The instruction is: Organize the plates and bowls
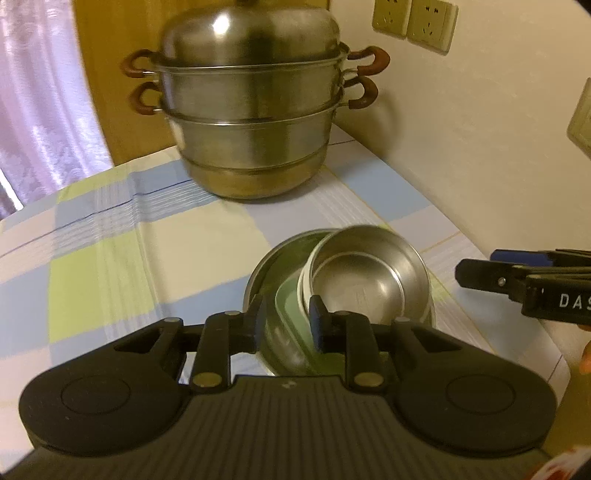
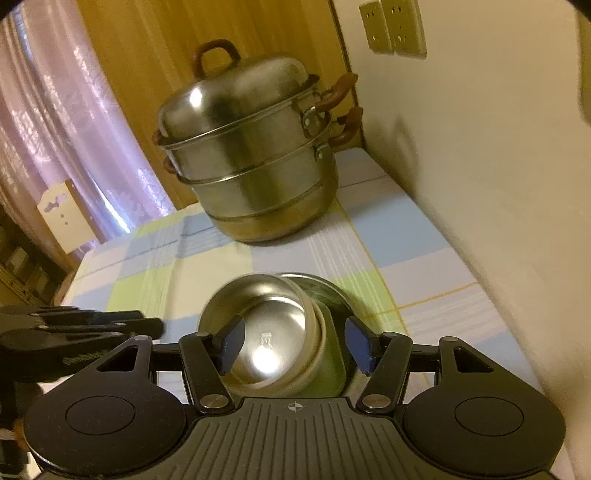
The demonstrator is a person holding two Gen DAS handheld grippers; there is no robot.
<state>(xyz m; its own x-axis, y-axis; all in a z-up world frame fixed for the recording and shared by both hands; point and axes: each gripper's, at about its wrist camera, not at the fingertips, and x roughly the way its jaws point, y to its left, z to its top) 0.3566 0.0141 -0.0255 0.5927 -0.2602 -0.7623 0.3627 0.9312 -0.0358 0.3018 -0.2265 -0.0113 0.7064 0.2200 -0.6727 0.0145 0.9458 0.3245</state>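
A small steel bowl (image 1: 369, 273) with a white outer wall lies tilted in a pale green dish (image 1: 291, 299). Both sit in a wider steel basin (image 1: 264, 266) on the checked tablecloth. My left gripper (image 1: 288, 323) hovers over the near rim of this stack, its blue pads a narrow gap apart and gripping nothing. My right gripper (image 1: 476, 266) comes in from the right edge. In the right wrist view the steel bowl (image 2: 258, 321), green dish (image 2: 330, 354) and basin (image 2: 325, 288) lie below my right gripper (image 2: 295, 345), which stands wide open and empty. The left gripper (image 2: 147, 325) shows at the left.
A tall two-tier steel steamer pot (image 1: 251, 110) (image 2: 251, 158) with brown handles stands at the back of the table. A cream wall (image 1: 461, 147) with sockets (image 1: 413, 22) runs along the right side. A pink curtain (image 1: 37, 92) hangs beyond the left table edge.
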